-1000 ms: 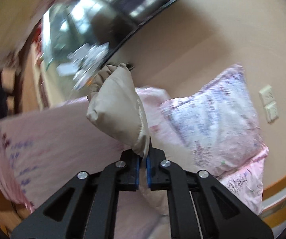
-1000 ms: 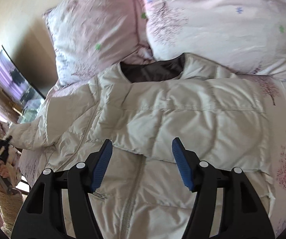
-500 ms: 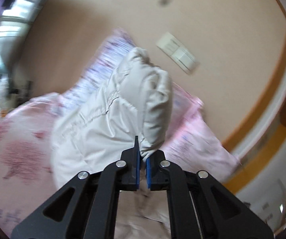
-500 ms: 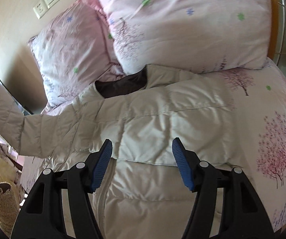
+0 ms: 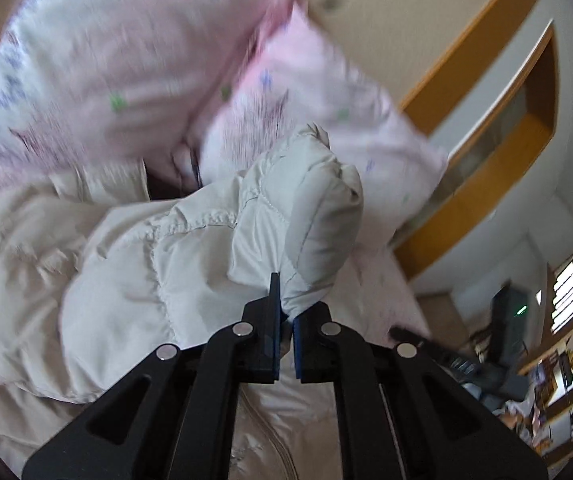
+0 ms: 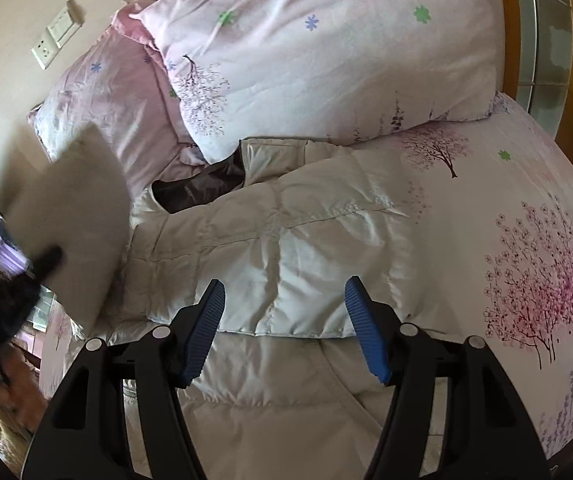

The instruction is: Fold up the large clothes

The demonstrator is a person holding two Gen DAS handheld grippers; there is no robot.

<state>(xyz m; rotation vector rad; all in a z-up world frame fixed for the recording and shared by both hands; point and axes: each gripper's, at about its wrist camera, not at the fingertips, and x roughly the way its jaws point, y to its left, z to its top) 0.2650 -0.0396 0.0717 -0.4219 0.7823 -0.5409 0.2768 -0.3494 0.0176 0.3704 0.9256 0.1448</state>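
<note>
A cream puffer jacket [image 6: 286,264] lies face up on the bed, collar toward the pillows, one sleeve folded across its chest. My left gripper [image 5: 285,312] is shut on the cuff of the other sleeve [image 5: 302,216] and holds it raised over the jacket body [image 5: 18,248]. In the right wrist view that sleeve [image 6: 74,220] and the left gripper [image 6: 30,276] show blurred at the left. My right gripper [image 6: 286,320] is open and empty, hovering above the folded sleeve near the jacket's middle.
Two pink floral pillows [image 6: 326,60] lean on the wall behind the collar. The floral bedsheet [image 6: 526,240] spreads to the right. A wooden frame [image 6: 506,20] stands at the bed's right side. A wall socket [image 6: 56,38] is at upper left.
My left gripper has swung the held sleeve from out at the left in over the jacket toward the right. My right gripper stays open and has shifted a little toward the right.
</note>
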